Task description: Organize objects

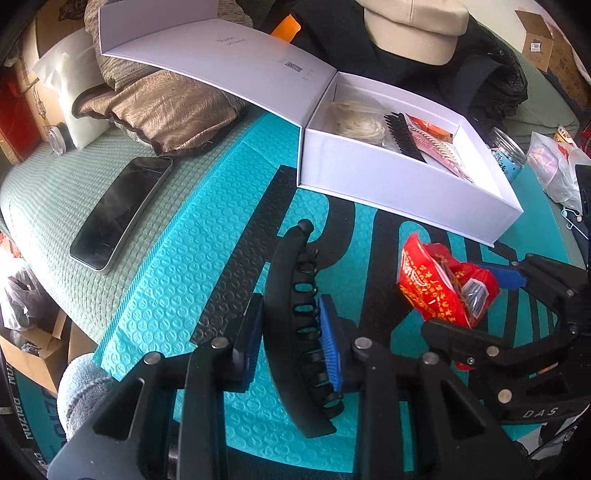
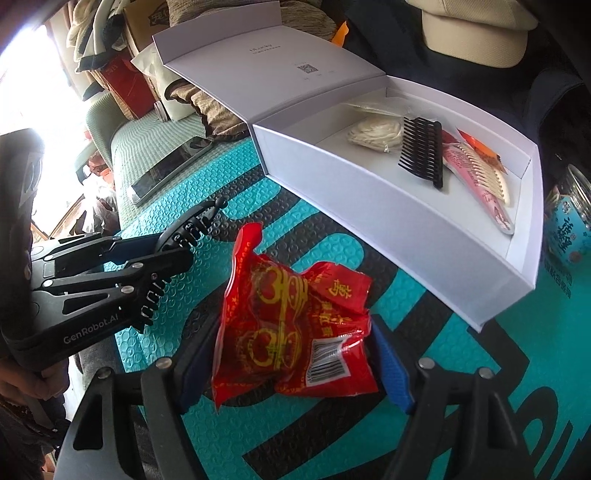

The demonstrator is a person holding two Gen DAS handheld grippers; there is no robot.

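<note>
My left gripper (image 1: 291, 339) is shut on a long black hair claw clip (image 1: 288, 295), its blue pads pressing the clip's two sides just above the teal mat (image 1: 177, 277). The same clip (image 2: 192, 229) shows in the right wrist view, held in the left gripper (image 2: 181, 247). A crumpled red snack packet (image 2: 295, 332) lies on the mat between the fingers of my right gripper (image 2: 295, 358), which stands open with its pads at the packet's edges. The open white box (image 2: 369, 214) behind holds a black comb (image 2: 421, 155), a cream hair piece (image 2: 376, 134) and a pink packaged comb (image 2: 480, 177).
A phone (image 1: 118, 214) lies face up on the green cover left of the mat. A brown pillow (image 1: 166, 110) props the box lid. A glass jar (image 2: 569, 221) stands right of the box, and a beige cap (image 1: 413, 26) sits behind it. A plastic bag (image 1: 554, 170) lies far right.
</note>
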